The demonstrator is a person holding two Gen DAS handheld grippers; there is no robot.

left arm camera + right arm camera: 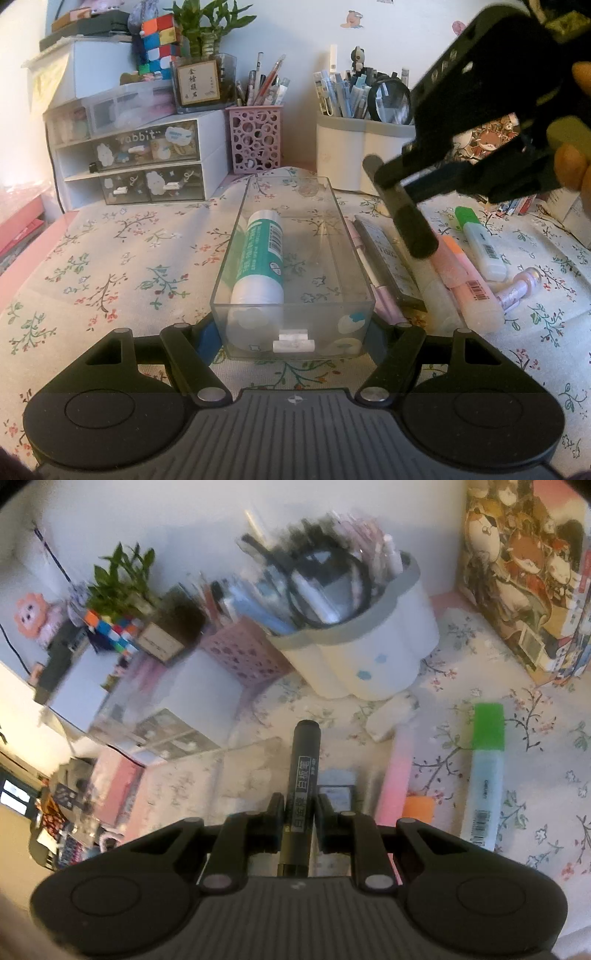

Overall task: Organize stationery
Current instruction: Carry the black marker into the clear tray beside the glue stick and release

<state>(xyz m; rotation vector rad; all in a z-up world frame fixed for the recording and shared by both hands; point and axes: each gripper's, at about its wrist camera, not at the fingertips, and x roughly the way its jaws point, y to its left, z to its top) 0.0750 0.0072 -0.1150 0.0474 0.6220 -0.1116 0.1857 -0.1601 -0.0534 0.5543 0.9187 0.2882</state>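
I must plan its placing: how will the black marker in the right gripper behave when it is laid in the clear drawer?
The black marker looks stiff and round, so it may roll toward the glue stick. The clear drawer walls should stop it.

I count one clear drawer tray (pixel 236 258) holding one glue stick (pixel 260 258), and one black marker (pixel 301 790) lifted off the floral surface (pixel 110 266). Lying on that surface I see three highlighters: one green-capped (pixel 480 243), one orange-capped (pixel 469 280) and one whitish (pixel 439 299). At the back I make out two pen holders, one pink (pixel 255 140) and one white (pixel 354 155), plus one drawer unit (pixel 147 158).
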